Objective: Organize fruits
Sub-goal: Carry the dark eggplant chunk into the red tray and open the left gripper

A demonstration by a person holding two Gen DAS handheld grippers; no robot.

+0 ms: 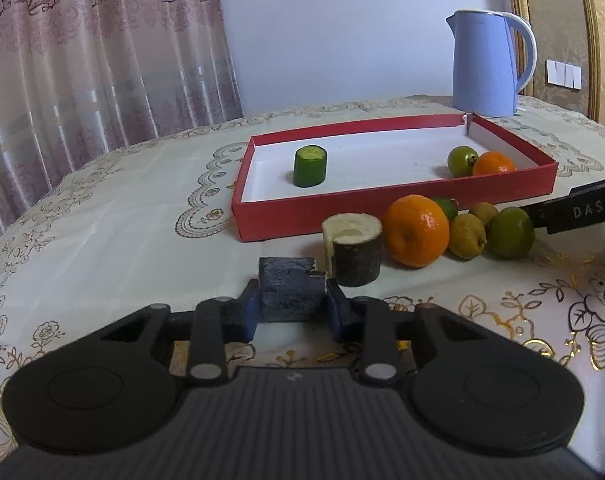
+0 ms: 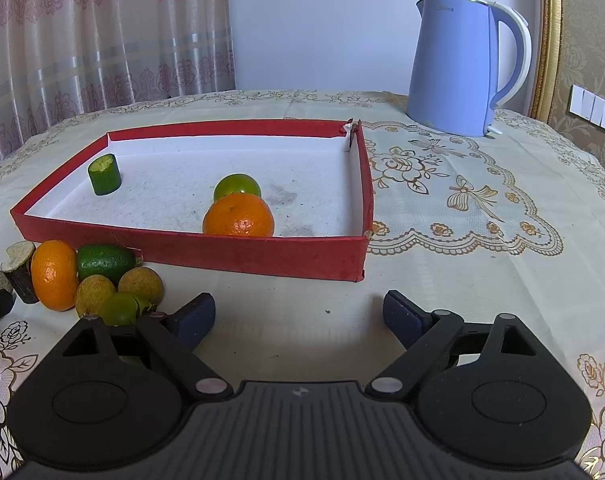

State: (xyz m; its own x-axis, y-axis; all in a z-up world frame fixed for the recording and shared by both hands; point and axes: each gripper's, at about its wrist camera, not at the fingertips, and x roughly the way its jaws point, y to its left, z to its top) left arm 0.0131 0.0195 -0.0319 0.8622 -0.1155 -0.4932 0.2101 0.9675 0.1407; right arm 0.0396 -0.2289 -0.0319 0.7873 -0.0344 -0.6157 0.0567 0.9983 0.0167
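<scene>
My left gripper (image 1: 292, 304) is shut on a dark chunk with a pale cut face (image 1: 290, 292), low over the tablecloth. Beside it stands a similar dark-skinned cut piece (image 1: 356, 258), then an orange (image 1: 416, 236), a green fruit (image 1: 510, 234) and two yellowish fruits (image 1: 468, 236). The red tray (image 2: 262, 254) holds a green cucumber piece (image 2: 104, 174), a green fruit (image 2: 236, 186) and an orange (image 2: 238, 216). My right gripper (image 2: 298, 314) is open and empty in front of the tray, with the fruit pile (image 2: 98, 280) at its left.
A blue electric kettle (image 2: 456, 68) stands behind the tray at the right. A patterned cloth (image 2: 462, 208) covers the table. Curtains hang behind the table's far left edge. The right gripper's body (image 1: 578, 210) shows at the right edge of the left wrist view.
</scene>
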